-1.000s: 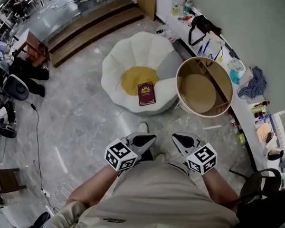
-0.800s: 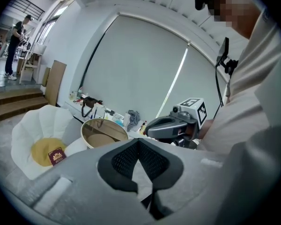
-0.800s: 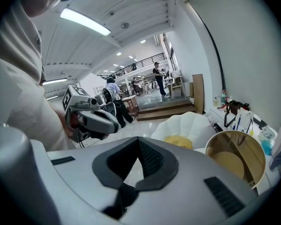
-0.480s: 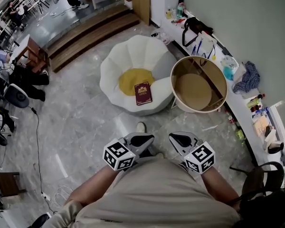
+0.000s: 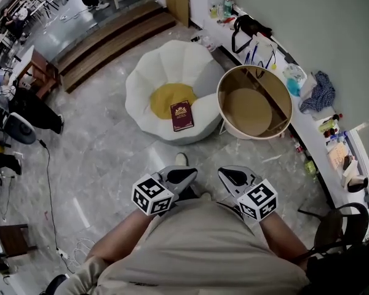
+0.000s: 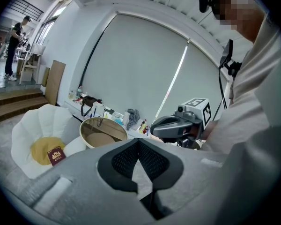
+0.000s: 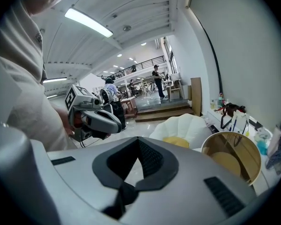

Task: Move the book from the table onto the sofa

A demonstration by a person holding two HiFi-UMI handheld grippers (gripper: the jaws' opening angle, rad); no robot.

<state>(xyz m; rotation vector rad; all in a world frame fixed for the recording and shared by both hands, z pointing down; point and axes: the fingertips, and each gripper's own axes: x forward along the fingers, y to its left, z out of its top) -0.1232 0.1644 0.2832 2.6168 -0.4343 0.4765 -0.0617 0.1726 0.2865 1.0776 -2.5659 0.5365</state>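
Note:
A dark red book (image 5: 182,115) lies flat on the white flower-shaped sofa (image 5: 149,72), at the edge of its yellow centre. The left gripper view shows the same book (image 6: 55,155) on the sofa (image 6: 33,124). Right of the sofa stands the round wooden table (image 5: 254,101), its top bare. My left gripper (image 5: 183,176) and right gripper (image 5: 230,177) are held close to the person's body, well short of the sofa. Both are shut with nothing between the jaws. In the right gripper view the sofa (image 7: 182,123) and table (image 7: 234,156) lie ahead.
A low ledge (image 5: 307,128) along the right wall carries bottles, a black bag and a blue cloth. Wooden steps (image 5: 111,39) rise behind the sofa. A dark chair (image 5: 338,226) stands at the lower right. A cable (image 5: 49,183) runs across the marble floor at the left.
Sofa, book and table have slid up and left in the head view as the person moves. Both grippers stay shut and empty, shifted slightly with the body.

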